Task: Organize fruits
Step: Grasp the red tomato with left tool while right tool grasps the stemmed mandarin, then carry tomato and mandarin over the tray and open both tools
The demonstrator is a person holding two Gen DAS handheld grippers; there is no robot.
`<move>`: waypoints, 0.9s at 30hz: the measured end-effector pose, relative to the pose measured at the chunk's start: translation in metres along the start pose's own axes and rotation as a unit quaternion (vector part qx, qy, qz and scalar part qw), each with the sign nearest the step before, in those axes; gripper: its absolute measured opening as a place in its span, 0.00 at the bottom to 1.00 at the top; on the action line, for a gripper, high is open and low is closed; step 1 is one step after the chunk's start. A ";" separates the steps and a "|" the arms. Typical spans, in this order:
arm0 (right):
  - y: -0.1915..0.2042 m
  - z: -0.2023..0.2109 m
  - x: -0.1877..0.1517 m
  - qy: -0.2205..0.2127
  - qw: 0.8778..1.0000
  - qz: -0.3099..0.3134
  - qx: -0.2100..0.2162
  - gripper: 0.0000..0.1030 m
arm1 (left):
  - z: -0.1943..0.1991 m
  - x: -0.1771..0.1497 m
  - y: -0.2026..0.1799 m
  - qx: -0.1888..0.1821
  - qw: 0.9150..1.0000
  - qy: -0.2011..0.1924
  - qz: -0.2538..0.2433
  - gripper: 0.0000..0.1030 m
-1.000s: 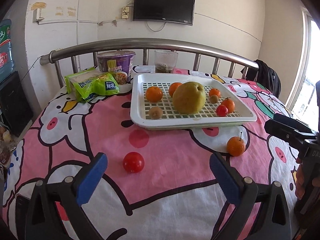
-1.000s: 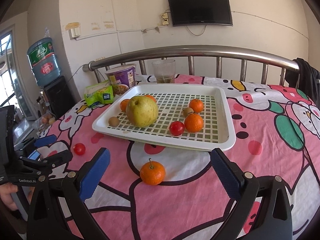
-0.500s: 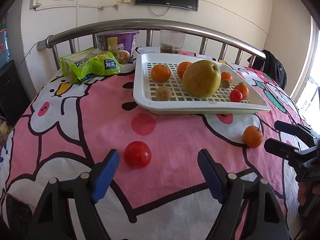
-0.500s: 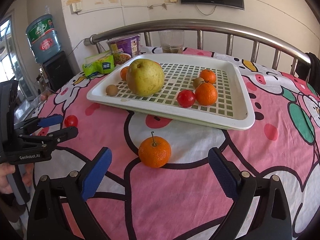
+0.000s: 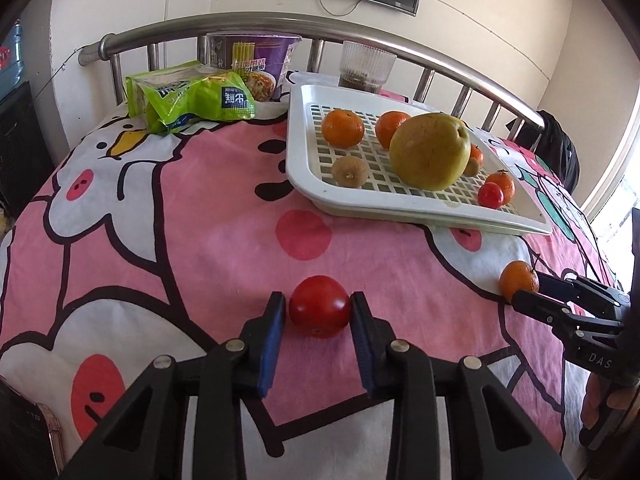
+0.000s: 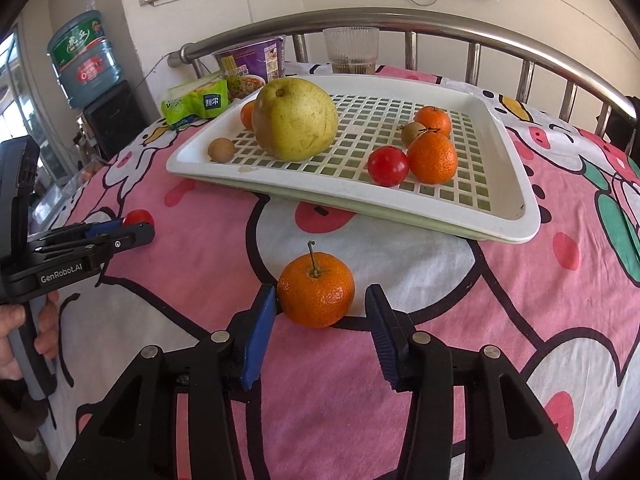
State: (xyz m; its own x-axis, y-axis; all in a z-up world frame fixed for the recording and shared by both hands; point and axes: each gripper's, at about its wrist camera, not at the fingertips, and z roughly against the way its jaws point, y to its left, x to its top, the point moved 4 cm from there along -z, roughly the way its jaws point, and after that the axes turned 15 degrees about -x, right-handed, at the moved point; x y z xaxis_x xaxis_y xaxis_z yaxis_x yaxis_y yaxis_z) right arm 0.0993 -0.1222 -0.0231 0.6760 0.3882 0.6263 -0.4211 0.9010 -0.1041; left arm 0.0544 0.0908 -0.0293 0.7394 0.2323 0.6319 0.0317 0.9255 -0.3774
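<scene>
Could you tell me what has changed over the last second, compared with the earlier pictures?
Both grippers came down and closed in. The left gripper has just shut on the tomato. The right gripper has just been closing around the loose orange; its left pad touches, the right shows a gap. Both fruits remain on the cloth; the tray and its fruit are unchanged.

Pink cartoon sheet [image 5: 200,240] w/ white tray [image 5: 304,184], tomato [image 5: 319,306], tangerine [image 6: 316,290], snack bag [image 5: 188,96], prob. noodle cup [image 5: 256,62].
</scene>
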 end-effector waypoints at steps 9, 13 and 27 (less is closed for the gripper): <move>-0.002 0.005 -0.003 -0.004 1.000 -0.009 0.009 0.37 | 0.004 -0.002 -0.015 -0.011 1.000 -0.005 -0.023 0.31; -0.013 0.013 -0.002 -0.010 0.999 -0.033 0.020 0.36 | 0.009 -0.002 -0.032 -0.025 0.999 -0.004 -0.037 0.31; -0.067 0.039 0.037 -0.038 0.996 -0.082 0.020 0.36 | 0.019 0.065 -0.070 -0.042 0.997 -0.017 -0.067 0.31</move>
State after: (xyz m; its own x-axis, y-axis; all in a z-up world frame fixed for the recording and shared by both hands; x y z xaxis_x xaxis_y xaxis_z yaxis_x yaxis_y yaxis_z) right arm 0.1289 -0.1757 0.0370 0.6903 0.2203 0.6892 -0.3338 0.9421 0.0332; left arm 0.0874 0.0468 0.0509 0.7021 0.1186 0.7021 0.1864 0.9211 -0.3419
